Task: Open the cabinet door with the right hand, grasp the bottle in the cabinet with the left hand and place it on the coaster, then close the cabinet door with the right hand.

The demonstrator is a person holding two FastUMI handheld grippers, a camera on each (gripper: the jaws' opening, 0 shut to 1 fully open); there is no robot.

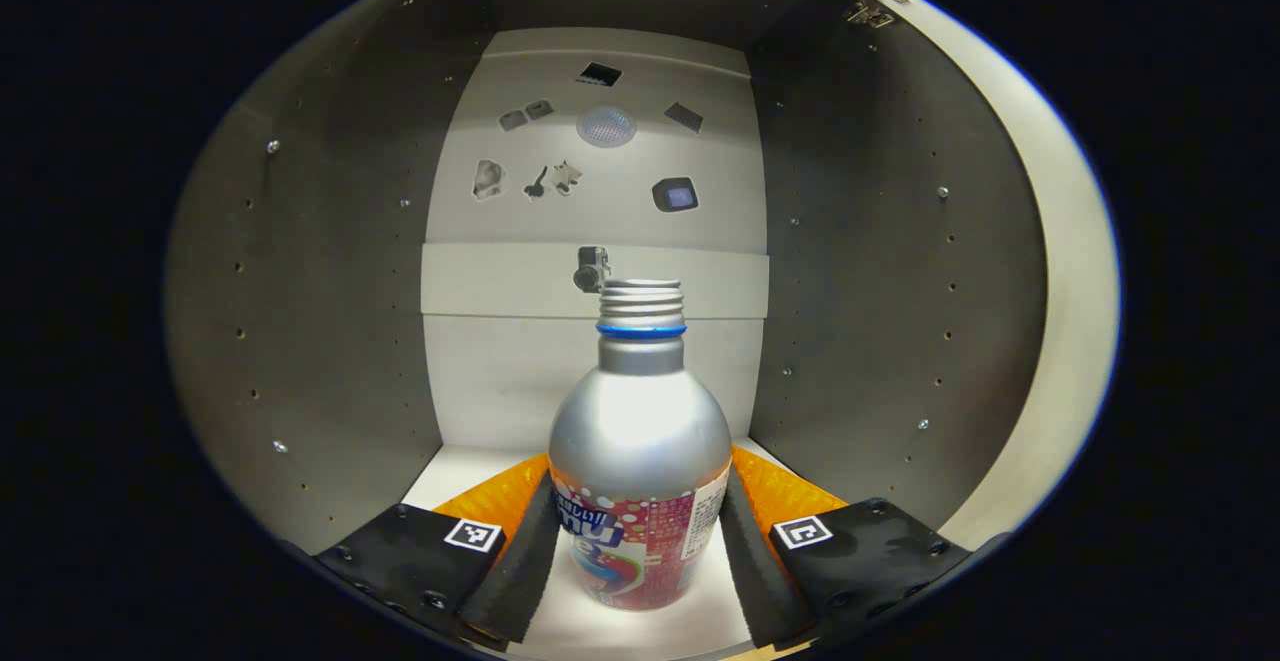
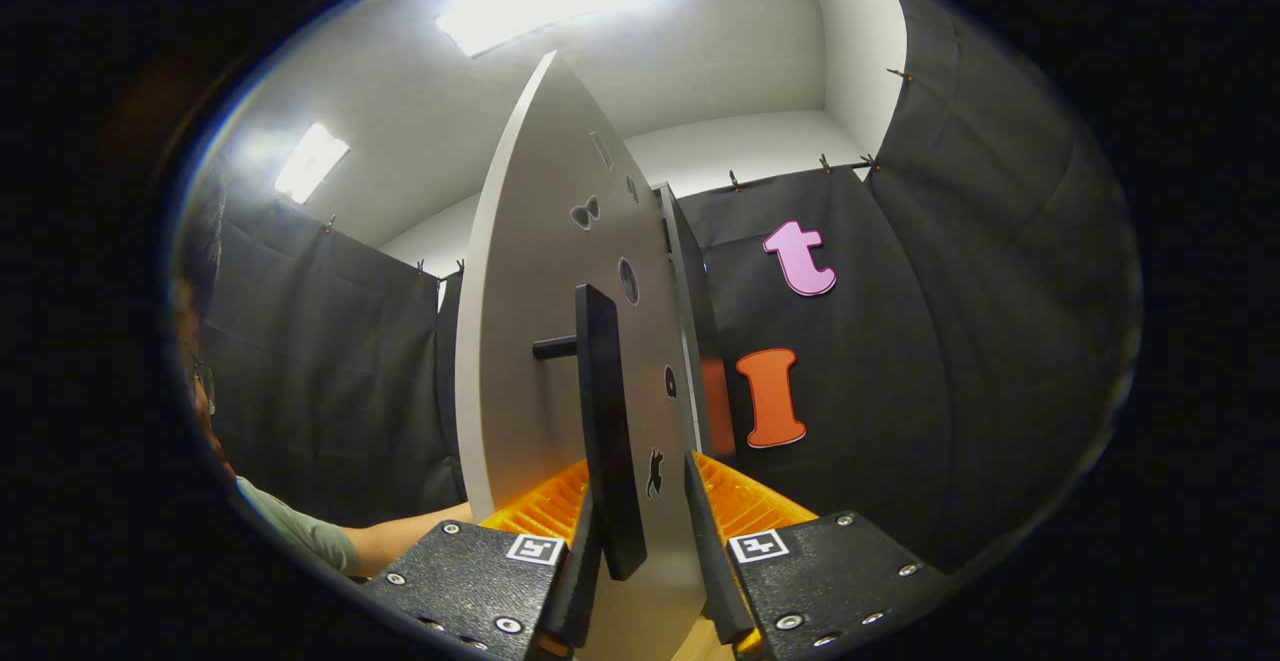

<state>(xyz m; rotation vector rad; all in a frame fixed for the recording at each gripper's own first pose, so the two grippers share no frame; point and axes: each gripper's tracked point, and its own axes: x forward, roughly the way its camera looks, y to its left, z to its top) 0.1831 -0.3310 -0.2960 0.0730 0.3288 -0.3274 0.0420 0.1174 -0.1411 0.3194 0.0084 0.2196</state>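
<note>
In the left gripper view, a silver bottle (image 1: 640, 441) with a blue neck ring, an uncapped threaded mouth and a red label stands upright on the pale floor of the cabinet (image 1: 330, 341). My left gripper (image 1: 640, 471) reaches inside the cabinet and its fingers (image 1: 525, 561) touch the bottle on both sides. In the right gripper view, the white cabinet door (image 2: 530, 271) stands open, seen nearly edge-on. Its dark bar handle (image 2: 605, 411) lies between the fingers of my right gripper (image 2: 640, 481). The handle rests against the left finger (image 2: 585, 561), with a gap to the right one.
The cabinet's grey side walls stand close on both sides of the bottle, with a hinge (image 1: 870, 3) at the top right. Small stickers (image 1: 605, 126) dot the back panel. A person's arm (image 2: 400, 541) reaches in left of the door.
</note>
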